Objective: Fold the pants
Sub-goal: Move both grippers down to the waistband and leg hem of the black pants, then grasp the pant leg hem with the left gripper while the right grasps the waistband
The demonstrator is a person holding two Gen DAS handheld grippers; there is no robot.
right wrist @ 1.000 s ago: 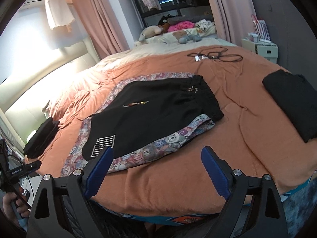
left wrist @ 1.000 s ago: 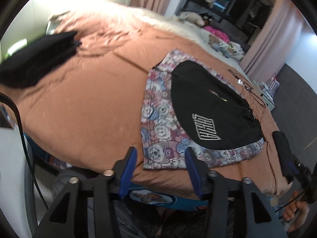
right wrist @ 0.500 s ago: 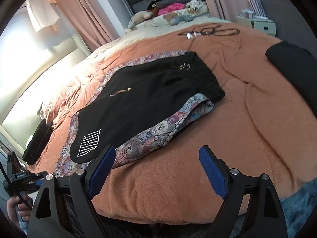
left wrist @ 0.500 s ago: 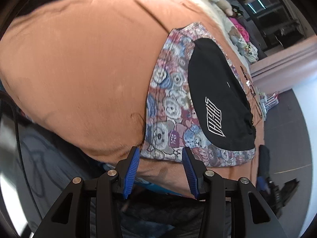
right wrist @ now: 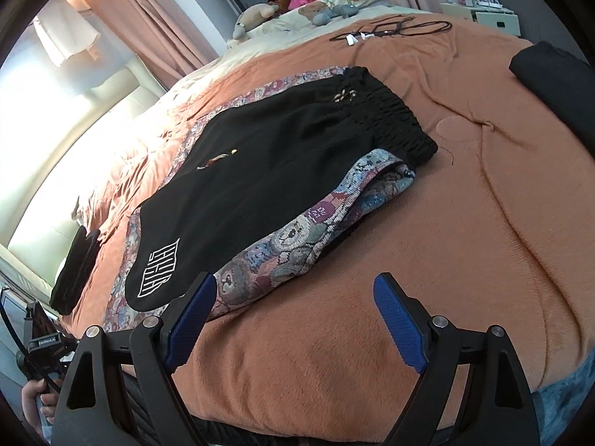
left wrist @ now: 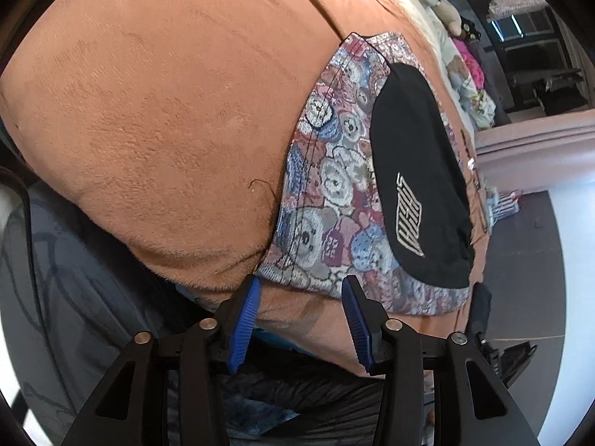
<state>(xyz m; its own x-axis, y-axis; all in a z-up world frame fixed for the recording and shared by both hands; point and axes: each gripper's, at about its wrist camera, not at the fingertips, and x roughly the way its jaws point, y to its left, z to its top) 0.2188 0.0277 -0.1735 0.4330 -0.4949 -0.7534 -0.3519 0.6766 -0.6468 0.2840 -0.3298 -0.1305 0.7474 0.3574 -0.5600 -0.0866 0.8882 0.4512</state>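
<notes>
Black pants [right wrist: 267, 163] with a white logo at the leg end lie flat on a bear-patterned cloth [right wrist: 297, 249] spread on the orange bed. They also show in the left wrist view [left wrist: 416, 171] on the patterned cloth [left wrist: 327, 186]. My left gripper [left wrist: 299, 290] is open, its fingertips at the near corner of the patterned cloth, just below its hem. My right gripper [right wrist: 293, 290] is open and empty, just short of the patterned cloth's near edge, with its left finger [right wrist: 193, 308] over the cloth.
A folded black garment [right wrist: 554, 70] lies at the bed's right, another dark pile [right wrist: 74, 267] at the left. Cables [right wrist: 394, 29] and stuffed toys [right wrist: 256, 15] lie at the far end. The bed edge [left wrist: 208, 278] drops off just before the left gripper.
The left gripper has dropped and closed in on the patterned cloth's near corner. The right gripper has moved forward toward the cloth's near edge.
</notes>
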